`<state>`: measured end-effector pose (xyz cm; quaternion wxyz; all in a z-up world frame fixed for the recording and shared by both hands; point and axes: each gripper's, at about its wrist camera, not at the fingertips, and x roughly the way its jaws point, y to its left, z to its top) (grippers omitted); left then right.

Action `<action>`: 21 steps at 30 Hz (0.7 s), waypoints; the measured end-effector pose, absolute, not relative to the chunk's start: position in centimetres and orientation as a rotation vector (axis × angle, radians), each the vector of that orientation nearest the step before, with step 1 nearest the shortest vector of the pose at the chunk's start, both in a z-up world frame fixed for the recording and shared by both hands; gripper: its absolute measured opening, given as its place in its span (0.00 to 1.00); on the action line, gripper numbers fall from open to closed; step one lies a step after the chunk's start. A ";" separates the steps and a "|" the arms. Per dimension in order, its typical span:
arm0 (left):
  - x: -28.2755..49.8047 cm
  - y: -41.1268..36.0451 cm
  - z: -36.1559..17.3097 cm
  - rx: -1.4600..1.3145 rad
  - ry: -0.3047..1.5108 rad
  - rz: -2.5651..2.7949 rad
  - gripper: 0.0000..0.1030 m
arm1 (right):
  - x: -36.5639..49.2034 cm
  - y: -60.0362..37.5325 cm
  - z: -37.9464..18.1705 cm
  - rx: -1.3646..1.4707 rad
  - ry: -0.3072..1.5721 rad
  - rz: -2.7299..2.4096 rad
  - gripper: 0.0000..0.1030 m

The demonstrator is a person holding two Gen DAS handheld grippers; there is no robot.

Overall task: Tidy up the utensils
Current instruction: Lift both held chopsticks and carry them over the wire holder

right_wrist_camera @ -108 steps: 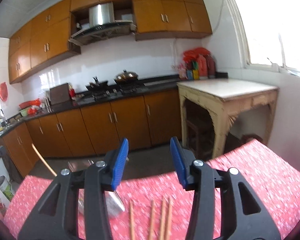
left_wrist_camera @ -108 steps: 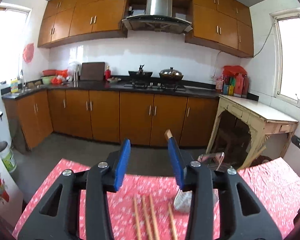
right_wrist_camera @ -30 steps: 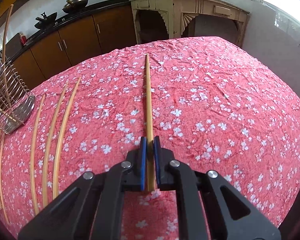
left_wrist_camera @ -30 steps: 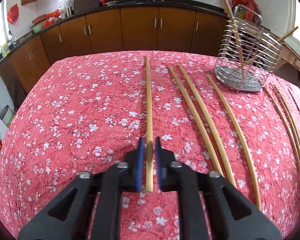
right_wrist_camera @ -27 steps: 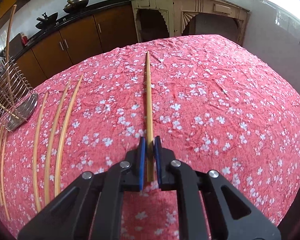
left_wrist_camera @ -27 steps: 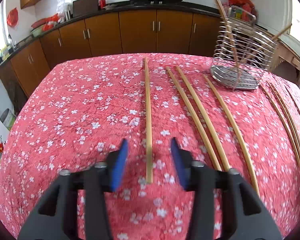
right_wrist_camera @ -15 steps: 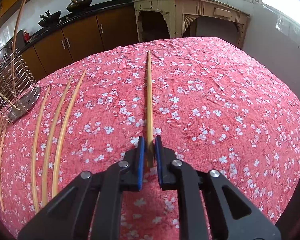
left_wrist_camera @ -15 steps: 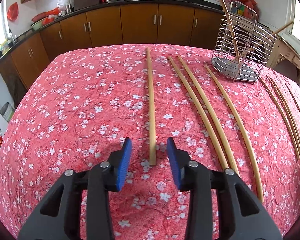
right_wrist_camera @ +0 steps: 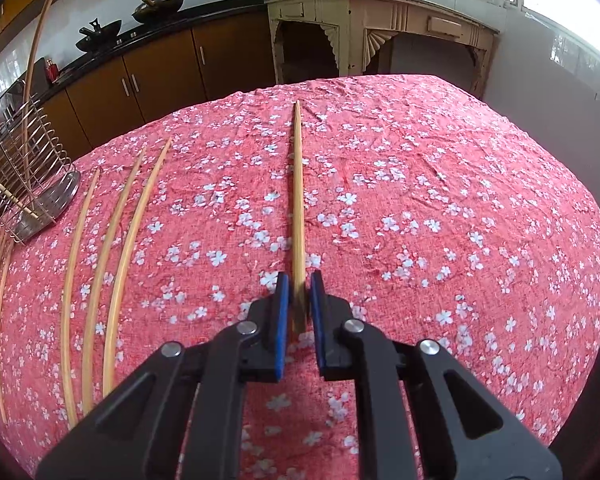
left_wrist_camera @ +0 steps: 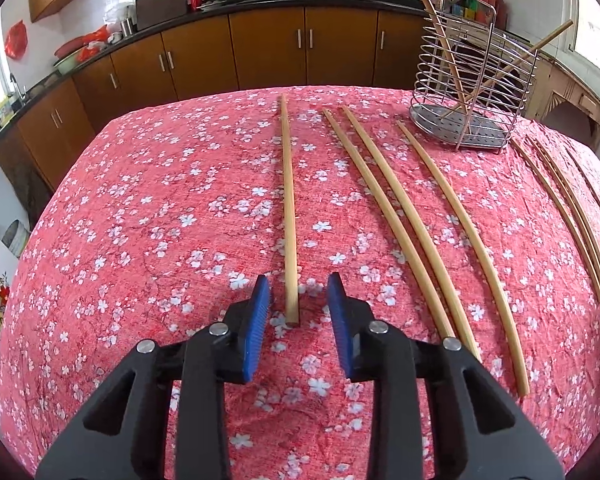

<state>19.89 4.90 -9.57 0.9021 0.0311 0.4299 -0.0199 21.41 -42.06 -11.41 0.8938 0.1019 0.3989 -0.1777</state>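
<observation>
Left tongs (left_wrist_camera: pixel 296 292) spread wide, straddling the near end of a chopstick (left_wrist_camera: pixel 288 200) flat on the surface (left_wrist_camera: pixel 140 200), touching nothing. Right tongs (right_wrist_camera: pixel 299 292) nearly closed around the end of another chopstick (right_wrist_camera: pixel 298 200), seemingly pinching it, stick lying on the cloth. Holder (left_wrist_camera: pixel 472 92) at the far edge, two sticks inside; more loose beside it. Pick-up step, by the look of it. Next: close left, lift both, carry to holder, drop in upright.
</observation>
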 end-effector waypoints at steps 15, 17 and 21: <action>18.4 4.0 -9.3 0.104 0.861 -0.051 0.07 | 19.8 -41.8 -10.6 0.226 0.769 -0.357 0.07; 17.4 4.0 -8.6 0.117 0.815 -0.058 0.07 | 19.0 -41.6 -9.6 0.212 0.726 -0.354 0.07; 15.4 4.5 -5.7 0.093 0.703 -0.080 0.06 | 17.2 -40.7 -6.6 0.162 0.610 -0.358 0.07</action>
